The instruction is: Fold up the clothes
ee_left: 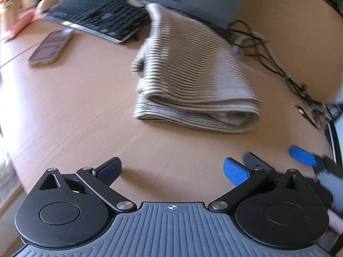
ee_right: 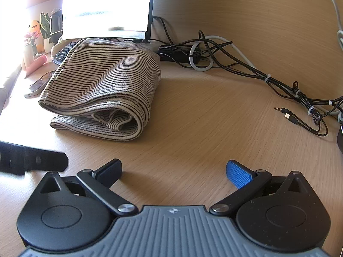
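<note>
A beige garment with thin dark stripes (ee_left: 193, 79) lies folded in a thick bundle on the wooden desk (ee_left: 75, 111); it also shows in the right wrist view (ee_right: 103, 87), its rolled edge facing me. My left gripper (ee_left: 172, 171) is open and empty, a little short of the bundle's near edge. My right gripper (ee_right: 173, 172) is open and empty, in front and to the right of the bundle. The right gripper's blue fingertips (ee_left: 302, 155) show at the right edge of the left wrist view. The left gripper's finger (ee_right: 36, 160) shows at the left of the right wrist view.
A phone (ee_left: 51, 47) and a black keyboard (ee_left: 96, 17) lie left of and behind the garment. A monitor (ee_right: 107, 6) stands at the back. A tangle of cables (ee_right: 246, 68) and a power strip (ee_right: 180, 53) run along the right, with loose plugs (ee_right: 287, 112).
</note>
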The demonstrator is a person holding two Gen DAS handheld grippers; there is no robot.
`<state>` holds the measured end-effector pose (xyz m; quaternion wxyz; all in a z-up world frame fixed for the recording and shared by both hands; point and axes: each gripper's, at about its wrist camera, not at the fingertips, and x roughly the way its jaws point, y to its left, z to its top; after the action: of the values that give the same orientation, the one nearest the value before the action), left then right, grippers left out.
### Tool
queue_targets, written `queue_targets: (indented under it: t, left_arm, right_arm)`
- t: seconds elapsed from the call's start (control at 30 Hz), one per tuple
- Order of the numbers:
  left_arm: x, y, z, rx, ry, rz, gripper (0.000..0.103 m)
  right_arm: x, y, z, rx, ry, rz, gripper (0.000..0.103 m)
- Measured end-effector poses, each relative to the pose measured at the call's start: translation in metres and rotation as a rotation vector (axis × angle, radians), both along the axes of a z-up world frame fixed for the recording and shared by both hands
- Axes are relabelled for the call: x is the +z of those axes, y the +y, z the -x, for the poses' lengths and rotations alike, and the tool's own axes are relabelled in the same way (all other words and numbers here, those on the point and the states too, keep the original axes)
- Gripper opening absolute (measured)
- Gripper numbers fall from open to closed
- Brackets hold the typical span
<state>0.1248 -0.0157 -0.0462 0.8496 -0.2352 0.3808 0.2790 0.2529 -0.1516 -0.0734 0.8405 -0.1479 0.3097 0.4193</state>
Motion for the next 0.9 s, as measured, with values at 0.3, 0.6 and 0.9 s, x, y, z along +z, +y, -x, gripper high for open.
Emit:
queue_targets:
  t: [0.3,0.6,0.9]
  left_arm:
    - [0.003,-0.011,0.000,-0.056,-0.013,-0.084,0.103]
    - [0.001,-0.005,0.005,-0.060,-0.010,-0.093,0.103]
    - [0.001,-0.007,0.012,-0.031,-0.059,-0.116,0.103]
  right_arm:
    - [0.000,0.000,0.000,0.001,0.001,0.000,0.103]
    - [0.000,0.000,0.000,0.000,0.000,0.000,0.103]
    - [0.000,0.016,-0.008,0.021,0.000,0.000,0.103]
